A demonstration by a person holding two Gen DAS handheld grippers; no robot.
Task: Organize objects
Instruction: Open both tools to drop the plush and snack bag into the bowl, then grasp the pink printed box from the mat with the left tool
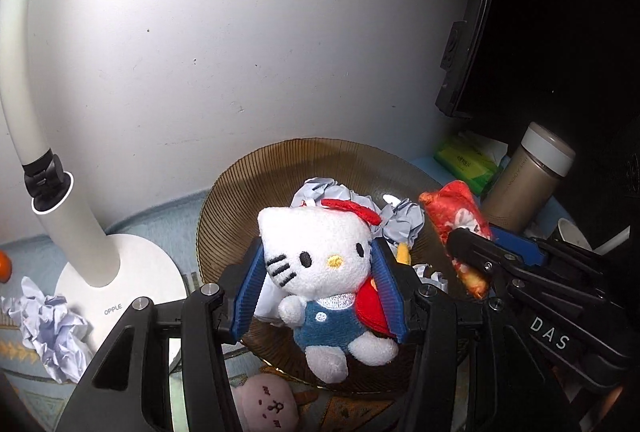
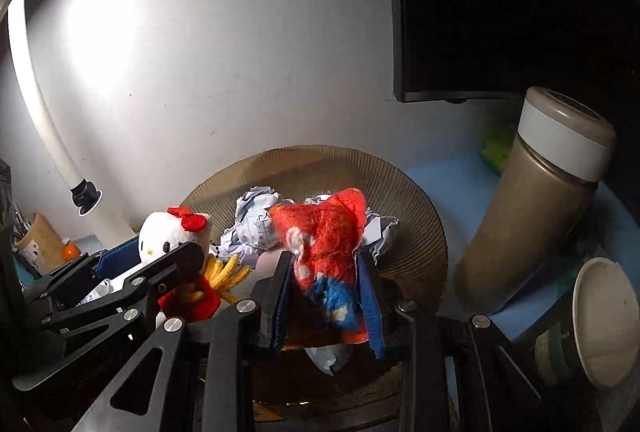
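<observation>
The white lamp base (image 1: 120, 284) bears the brand "OPPLE" in grey letters. White letters "DAS" stand on the black frame of the right gripper (image 1: 476, 252). The green packet's (image 1: 468, 160) print is too blurred to read.

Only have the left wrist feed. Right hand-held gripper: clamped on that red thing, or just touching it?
Observer: Clamped. The right hand-held gripper has a blue pad on each side of the red felt toy with a blue bottom.
Operator: What's hidden behind my plush?
Observer: A yellow-fringed red plush pouch, beside the white cat plush.
Operator: Anything left of the lamp?
Observer: A beige cup holding pens, next to the small orange fruit.
</observation>
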